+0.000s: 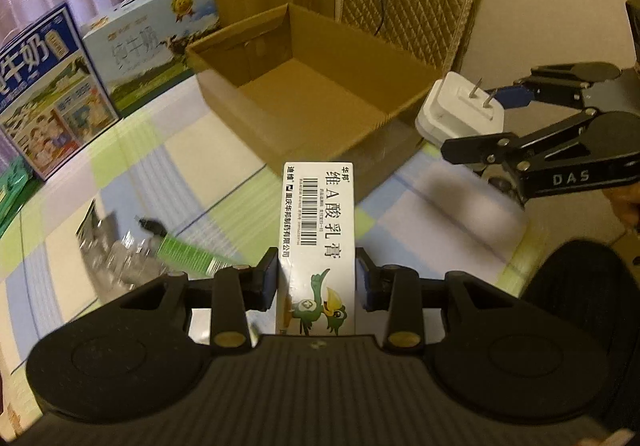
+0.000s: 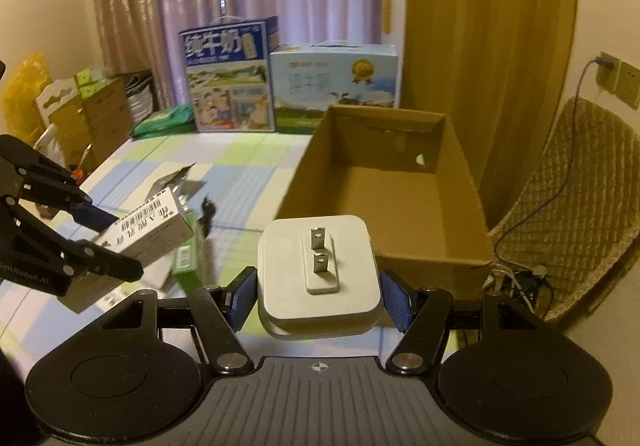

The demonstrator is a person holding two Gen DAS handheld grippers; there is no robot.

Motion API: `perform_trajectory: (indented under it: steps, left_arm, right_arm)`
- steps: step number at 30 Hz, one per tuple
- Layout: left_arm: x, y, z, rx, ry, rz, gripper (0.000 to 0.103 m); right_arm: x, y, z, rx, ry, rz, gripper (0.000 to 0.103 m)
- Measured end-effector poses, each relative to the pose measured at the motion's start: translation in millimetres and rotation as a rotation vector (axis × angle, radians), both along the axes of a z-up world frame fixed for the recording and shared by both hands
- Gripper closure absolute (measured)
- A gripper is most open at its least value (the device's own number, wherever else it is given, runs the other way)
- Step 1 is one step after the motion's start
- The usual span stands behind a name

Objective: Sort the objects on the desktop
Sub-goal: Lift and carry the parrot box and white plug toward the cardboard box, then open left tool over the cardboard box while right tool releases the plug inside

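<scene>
My left gripper (image 1: 317, 278) is shut on a white ointment carton (image 1: 318, 242) with a barcode and a green bird, held above the table and pointing at the open cardboard box (image 1: 280, 129). My right gripper (image 2: 319, 292) is shut on a white two-prong power adapter (image 2: 318, 274), prongs up, just short of the cardboard box (image 2: 384, 242). In the left wrist view the right gripper (image 1: 494, 113) and the adapter (image 1: 460, 111) hang by the box's right corner. In the right wrist view the left gripper (image 2: 114, 242) and the carton (image 2: 150, 232) are at the left. The box looks empty.
A green tube (image 1: 188, 252) and clear plastic packaging (image 1: 116, 258) lie on the checked tablecloth (image 1: 224, 181) to the left. Two milk cartons (image 1: 48, 93) (image 1: 152, 41) stand at the table's far edge. A quilted chair (image 2: 580, 197) with cables stands right of the box.
</scene>
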State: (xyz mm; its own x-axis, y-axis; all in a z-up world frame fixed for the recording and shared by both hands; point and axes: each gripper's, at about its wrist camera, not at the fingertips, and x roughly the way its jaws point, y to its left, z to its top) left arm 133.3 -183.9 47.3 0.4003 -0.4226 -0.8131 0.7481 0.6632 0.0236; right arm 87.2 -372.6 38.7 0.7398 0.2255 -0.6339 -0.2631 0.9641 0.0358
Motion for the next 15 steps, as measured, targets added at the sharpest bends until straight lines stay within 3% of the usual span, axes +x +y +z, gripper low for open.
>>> perform_trajectory:
  steps: [15]
  left_arm:
    - [74.8, -80.5, 4.5, -0.134, 0.058, 0.087, 0.07]
  right_arm:
    - [85.6, -49.5, 4.1, 0.013, 0.004, -0.112, 0.04]
